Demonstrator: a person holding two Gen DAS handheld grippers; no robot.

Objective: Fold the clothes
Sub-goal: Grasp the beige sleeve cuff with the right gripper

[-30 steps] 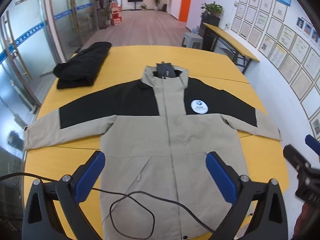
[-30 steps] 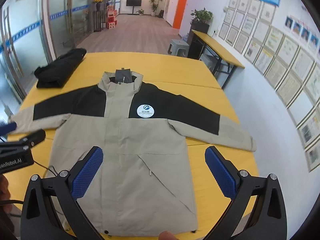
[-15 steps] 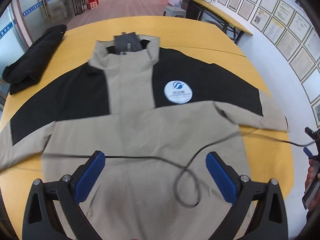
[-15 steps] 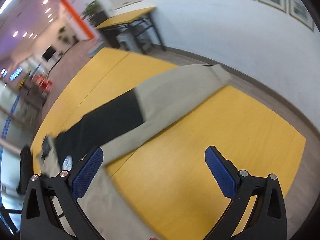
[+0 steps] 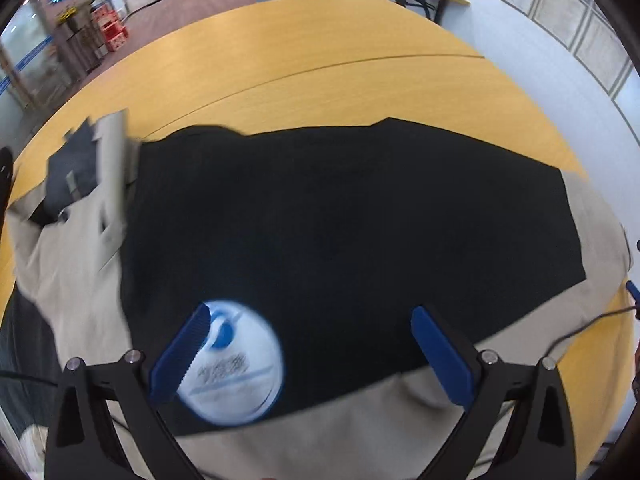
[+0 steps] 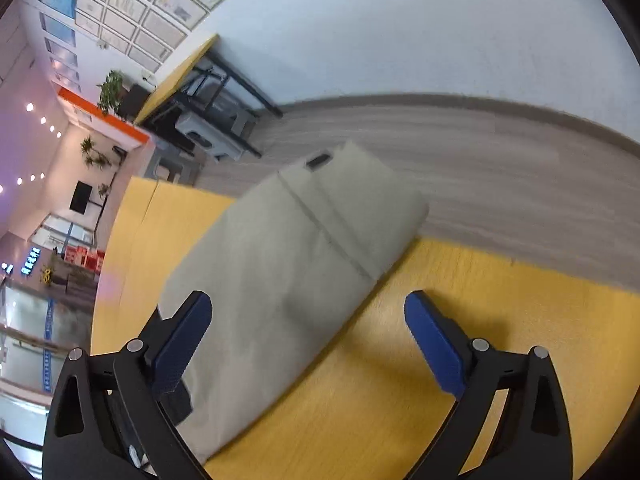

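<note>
Nearest in the left wrist view, the left claw (image 5: pixel 308 344) stands with its blue pads wide apart and nothing between them, hovering over the chest of the beige and black zip-front jacket (image 5: pixel 340 220), with the round white and blue chest badge (image 5: pixel 232 364) just behind its left pad. In the right wrist view the right claw (image 6: pixel 306 336) is likewise spread apart and empty, poised over the jacket's beige sleeve (image 6: pixel 288 280). That sleeve runs away across the yellow wooden desk (image 6: pixel 400 380), and its cuff hangs past the desk's far edge above the grey floor (image 6: pixel 480 160).

The step in hand looks like taking this sleeve to fold it in over the body. To do it well, I would bring the right claw down near the cuff end, close on a single layer of cloth without pinching the desk top, and lift only enough to carry it flat across the chest, while the left claw pins the chest so the body does not drag.

Against half a second ago, the left claw has come much nearer the chest panel and badge, which now fill its view, and the right claw has moved from a far, slanted look at the sleeve to right over it.
</note>
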